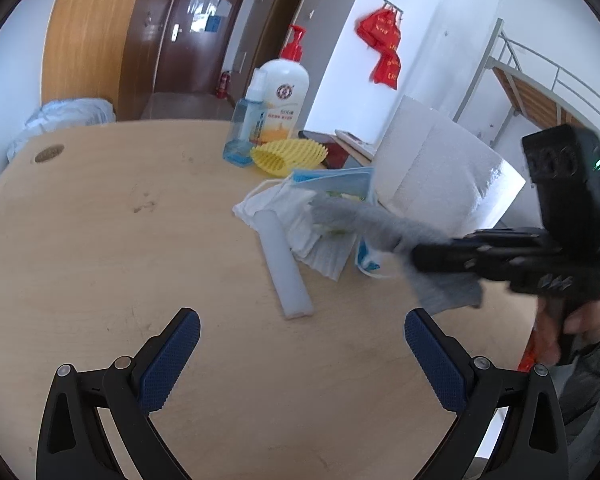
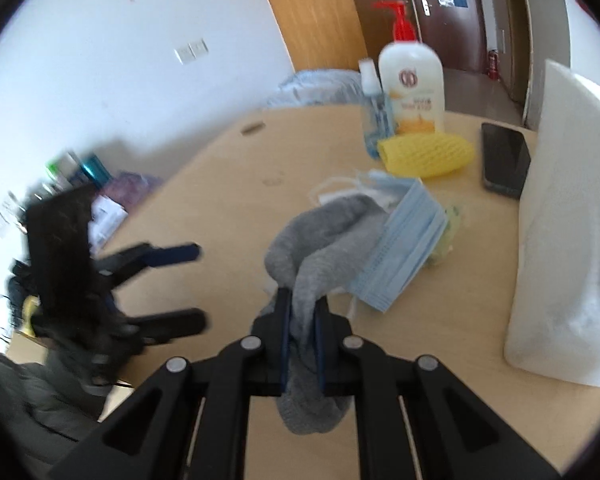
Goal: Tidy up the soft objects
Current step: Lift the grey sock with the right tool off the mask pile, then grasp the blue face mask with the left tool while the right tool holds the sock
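Note:
My right gripper (image 2: 302, 300) is shut on a grey sock (image 2: 320, 232); in the left wrist view the gripper (image 1: 420, 256) holds the sock (image 1: 380, 224) over the pile on the wooden table (image 1: 120, 240). The pile holds a blue face mask (image 2: 404, 240), white masks (image 1: 296, 216) and a white foam strip (image 1: 284, 264). A yellow foam net (image 2: 428, 156) lies behind the pile. My left gripper (image 1: 302, 336) is open and empty above the table's near part, left of the pile; it also shows in the right wrist view (image 2: 196, 288).
A white lotion pump bottle (image 1: 284, 96) and a blue spray bottle (image 1: 246, 132) stand at the table's back. A white paper bag (image 2: 568, 240) stands at the right. A black phone (image 2: 504, 160) lies beside it.

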A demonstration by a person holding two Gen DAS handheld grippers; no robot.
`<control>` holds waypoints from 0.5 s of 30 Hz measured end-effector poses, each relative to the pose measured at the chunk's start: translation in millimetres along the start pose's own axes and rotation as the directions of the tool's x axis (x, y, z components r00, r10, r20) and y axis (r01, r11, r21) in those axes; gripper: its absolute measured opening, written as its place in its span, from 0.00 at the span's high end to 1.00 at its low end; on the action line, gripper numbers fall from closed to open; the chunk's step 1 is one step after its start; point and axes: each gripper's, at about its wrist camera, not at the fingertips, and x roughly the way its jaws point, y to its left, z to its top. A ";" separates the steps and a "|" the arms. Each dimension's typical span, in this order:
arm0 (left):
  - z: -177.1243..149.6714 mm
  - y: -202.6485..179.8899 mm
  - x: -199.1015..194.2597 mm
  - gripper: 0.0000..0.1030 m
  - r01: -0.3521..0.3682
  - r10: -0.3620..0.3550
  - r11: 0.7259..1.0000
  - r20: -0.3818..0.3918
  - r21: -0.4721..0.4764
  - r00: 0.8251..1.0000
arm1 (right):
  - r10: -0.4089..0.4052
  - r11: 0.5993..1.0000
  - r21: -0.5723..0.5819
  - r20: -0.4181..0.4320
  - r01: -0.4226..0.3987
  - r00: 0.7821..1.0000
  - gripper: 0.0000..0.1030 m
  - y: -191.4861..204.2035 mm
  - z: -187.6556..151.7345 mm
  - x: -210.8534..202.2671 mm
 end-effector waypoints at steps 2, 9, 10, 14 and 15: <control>1.5 -4.2 -0.6 0.01 0.002 -0.002 1.000 0.007 0.016 1.000 | 0.039 0.999 0.011 0.036 -0.039 0.999 0.87 1.5 -0.1 -15.5; 6.1 -27.2 4.5 0.01 0.035 -0.036 0.997 0.011 0.068 0.999 | 0.094 0.994 0.046 0.131 -0.101 0.987 0.87 3.6 -1.5 -47.8; 8.0 -32.0 5.4 0.01 0.042 -0.044 0.995 0.014 0.086 0.999 | 0.094 0.994 0.047 0.140 -0.101 0.986 0.87 2.2 -2.0 -51.2; 21.6 -51.0 12.1 0.01 0.080 -0.084 0.987 0.024 0.136 0.996 | 0.098 0.992 0.062 0.186 -0.112 0.978 0.87 -3.6 -10.6 -66.7; 25.2 -54.3 14.8 0.01 0.088 -0.092 0.986 0.023 0.139 0.995 | 0.100 0.991 0.065 0.195 -0.114 0.976 0.87 -4.3 -12.8 -70.6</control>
